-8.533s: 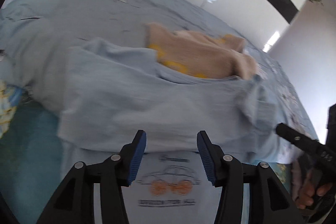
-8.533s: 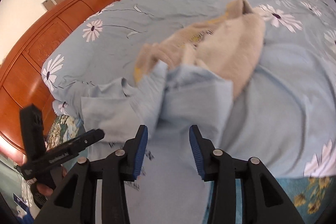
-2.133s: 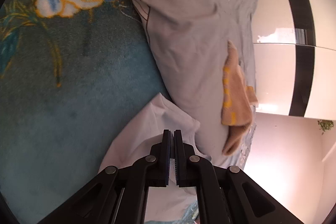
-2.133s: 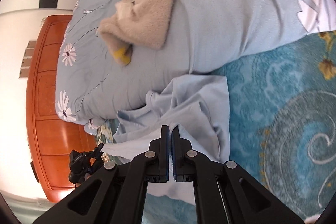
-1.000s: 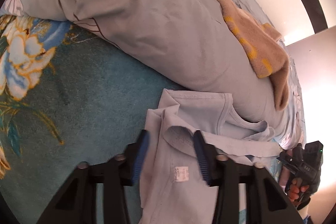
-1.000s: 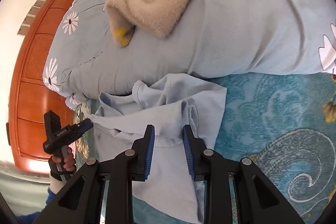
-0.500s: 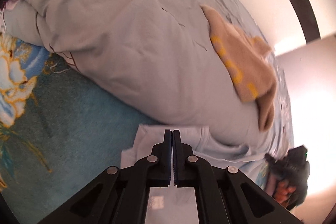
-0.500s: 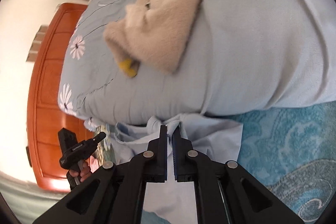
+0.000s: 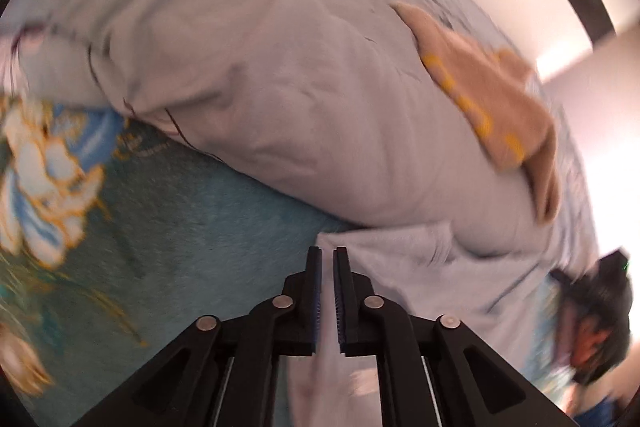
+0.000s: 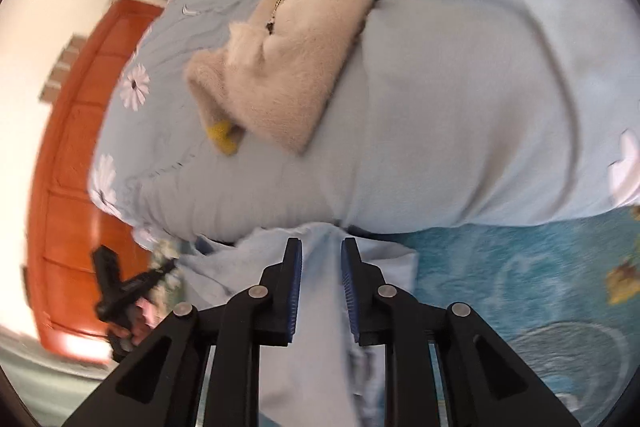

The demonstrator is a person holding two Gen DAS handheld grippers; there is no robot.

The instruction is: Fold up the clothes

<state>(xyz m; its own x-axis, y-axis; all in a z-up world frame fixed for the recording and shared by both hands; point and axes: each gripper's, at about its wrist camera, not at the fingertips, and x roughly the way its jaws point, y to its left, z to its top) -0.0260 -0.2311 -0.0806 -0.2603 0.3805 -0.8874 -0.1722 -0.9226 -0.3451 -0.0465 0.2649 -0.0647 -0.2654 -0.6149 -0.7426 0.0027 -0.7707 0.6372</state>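
Underneath, teal floral blanket [image 10: 520, 267], blue shirt [image 10: 320, 307] between both opening grippers, wooden wardrobe [image 10: 68, 167] behind.

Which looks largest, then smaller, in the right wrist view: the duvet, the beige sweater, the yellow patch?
1. Duvet
2. Beige sweater
3. Yellow patch

The differences are clear, so nearness does not change the order.

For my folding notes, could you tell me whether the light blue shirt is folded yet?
Not neatly folded: the light blue shirt lies rumpled on the teal blanket against the duvet, edges bunched and uneven.
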